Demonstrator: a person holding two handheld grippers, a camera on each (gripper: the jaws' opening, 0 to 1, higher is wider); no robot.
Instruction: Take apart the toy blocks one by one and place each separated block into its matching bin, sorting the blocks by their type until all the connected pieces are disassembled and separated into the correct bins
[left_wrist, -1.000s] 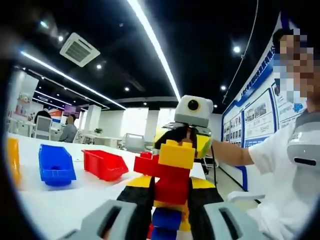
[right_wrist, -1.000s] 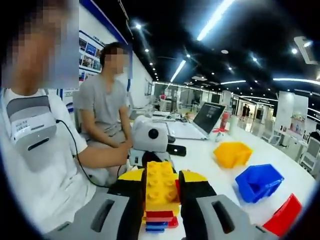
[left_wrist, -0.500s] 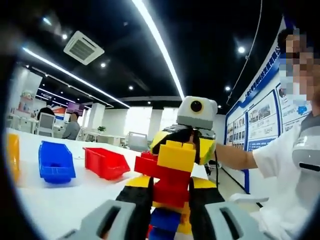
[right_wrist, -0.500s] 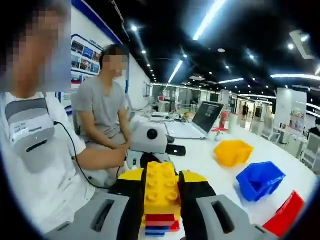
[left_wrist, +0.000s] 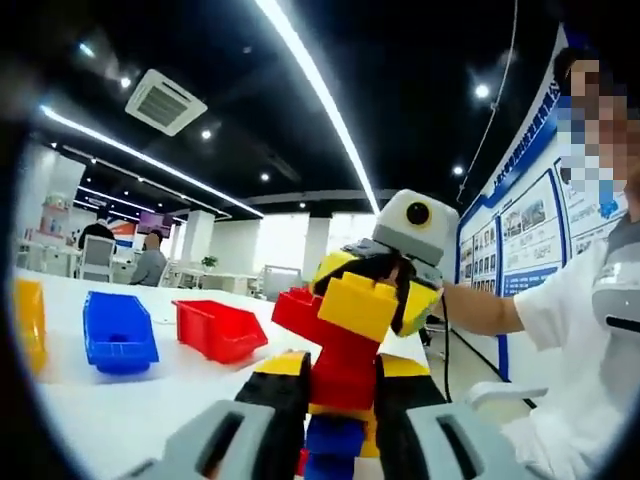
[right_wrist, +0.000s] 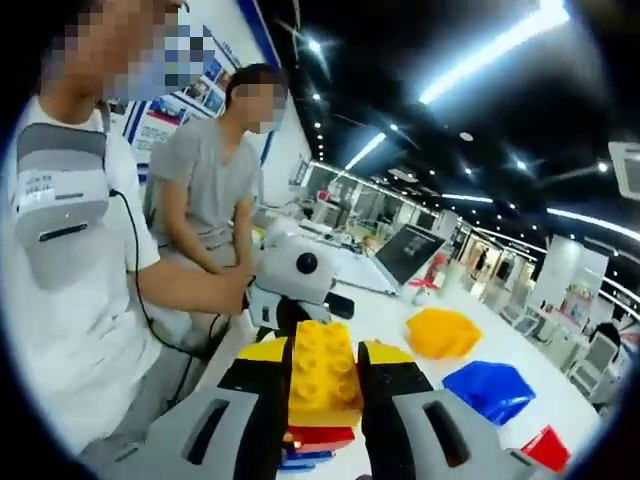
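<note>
Wall posters' writing seems unreadable; left hand-held gripper (left_wrist: 340, 400) clamps red block (left_wrist: 343, 372), right hand-held gripper (right_wrist: 324, 385) clamps yellow block (right_wrist: 323, 372)

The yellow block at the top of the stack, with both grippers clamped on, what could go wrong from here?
The right gripper is shut on the yellow block, which sits tilted, so it may snap free and fly. The red blocks could come away with it. The stack is held in the air, and the bins stand well aside, so a dropped piece would miss them.
</note>
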